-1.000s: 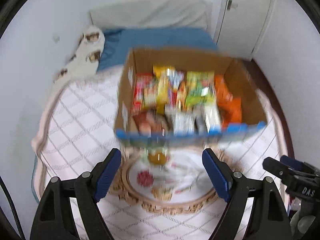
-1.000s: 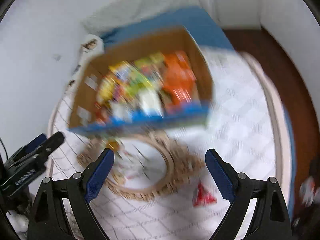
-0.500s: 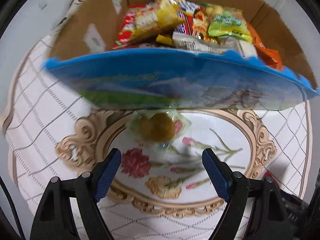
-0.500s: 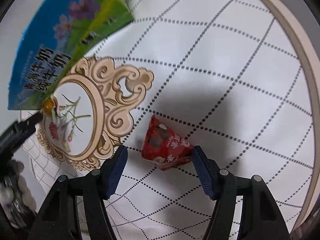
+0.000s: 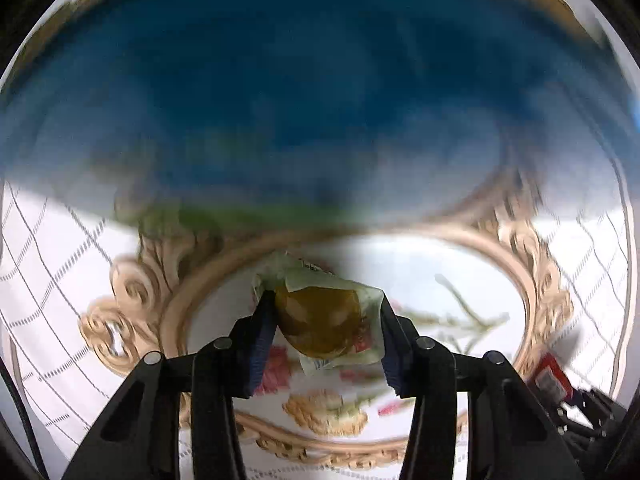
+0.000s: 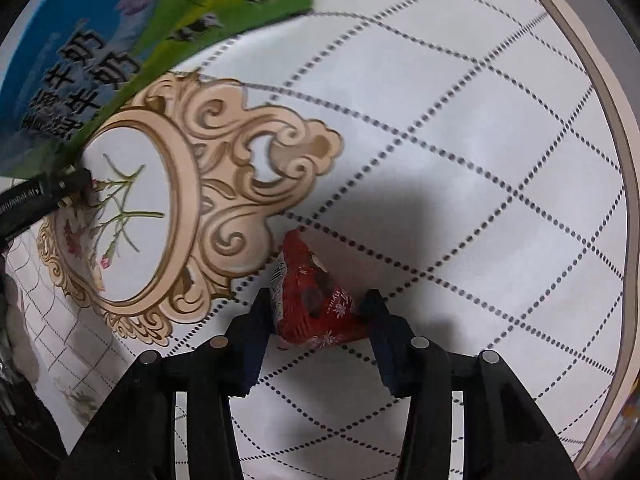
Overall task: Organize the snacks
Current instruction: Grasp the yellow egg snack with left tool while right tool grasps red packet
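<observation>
In the left wrist view my left gripper (image 5: pixel 324 320) is shut on a clear-wrapped brown pastry snack (image 5: pixel 320 324), just in front of the blue side of the snack box (image 5: pixel 300 80). In the right wrist view my right gripper (image 6: pixel 316 316) is shut on a red snack packet (image 6: pixel 312 300) that lies on the white quilted cloth (image 6: pixel 460 140). The left gripper's tip shows at that view's left edge (image 6: pixel 44 196), by the box's blue and green side (image 6: pixel 100 40). The box's contents are hidden.
A beige ornate oval frame print with flowers (image 6: pixel 132 220) lies on the cloth between the two grippers, also in the left wrist view (image 5: pixel 532 280). The cloth's beige border (image 6: pixel 616 140) runs along the right. The red packet shows at the lower right of the left wrist view (image 5: pixel 550 376).
Both grippers moved down and forward and closed: the left on the pastry snack, the right on the red packet. The box now fills the upper left wrist view.
</observation>
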`<state>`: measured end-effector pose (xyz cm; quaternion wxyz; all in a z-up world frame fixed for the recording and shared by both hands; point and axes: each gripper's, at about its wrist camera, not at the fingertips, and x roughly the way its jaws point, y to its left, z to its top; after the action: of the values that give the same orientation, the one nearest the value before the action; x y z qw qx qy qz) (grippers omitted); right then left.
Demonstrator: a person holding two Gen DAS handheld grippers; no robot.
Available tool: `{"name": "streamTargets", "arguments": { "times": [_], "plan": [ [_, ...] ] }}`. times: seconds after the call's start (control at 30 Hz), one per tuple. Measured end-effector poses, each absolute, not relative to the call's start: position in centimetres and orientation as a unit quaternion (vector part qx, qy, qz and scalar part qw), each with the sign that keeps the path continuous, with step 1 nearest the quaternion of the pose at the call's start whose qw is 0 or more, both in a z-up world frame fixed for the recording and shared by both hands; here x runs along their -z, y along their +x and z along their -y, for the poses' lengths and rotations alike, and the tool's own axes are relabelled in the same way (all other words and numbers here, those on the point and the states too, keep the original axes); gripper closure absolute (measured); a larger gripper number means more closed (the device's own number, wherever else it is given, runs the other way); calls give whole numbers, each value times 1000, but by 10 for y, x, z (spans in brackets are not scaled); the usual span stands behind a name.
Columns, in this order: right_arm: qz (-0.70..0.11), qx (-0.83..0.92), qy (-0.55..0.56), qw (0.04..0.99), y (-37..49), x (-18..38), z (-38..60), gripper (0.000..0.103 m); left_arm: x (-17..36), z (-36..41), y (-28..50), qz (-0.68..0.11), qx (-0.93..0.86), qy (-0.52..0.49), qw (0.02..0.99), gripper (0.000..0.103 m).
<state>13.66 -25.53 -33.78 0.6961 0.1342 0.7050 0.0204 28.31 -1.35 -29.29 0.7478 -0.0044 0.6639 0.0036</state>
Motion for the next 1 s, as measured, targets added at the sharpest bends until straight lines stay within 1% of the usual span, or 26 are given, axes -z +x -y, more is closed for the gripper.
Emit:
{"name": "streamTargets", "arguments": {
  "times": [0.1, 0.43, 0.6, 0.67, 0.93, 1.0],
  "plan": [
    [-707, -40, 128, 694, 133, 338, 240, 57, 295, 16, 257, -672, 7, -3, 740, 59],
    [-723, -100, 109, 674, 108, 344, 191, 57, 319, -4, 163, -723, 14, -63, 688, 59],
    [-727, -109, 105, 670, 105, 347, 168, 56, 327, -21, 153, -726, 16, -121, 677, 58],
    [-730, -107, 104, 666, 106, 349, 162, 55, 327, -28, 156, -725, 18, -142, 674, 49],
    [-733, -101, 104, 665, 120, 363, 168, 55, 334, -35, 164, -724, 7, -141, 675, 49],
    [-730, -100, 102, 668, 124, 369, 168, 57, 335, -33, 176, -720, 4, -131, 682, 55]
  ]
}}
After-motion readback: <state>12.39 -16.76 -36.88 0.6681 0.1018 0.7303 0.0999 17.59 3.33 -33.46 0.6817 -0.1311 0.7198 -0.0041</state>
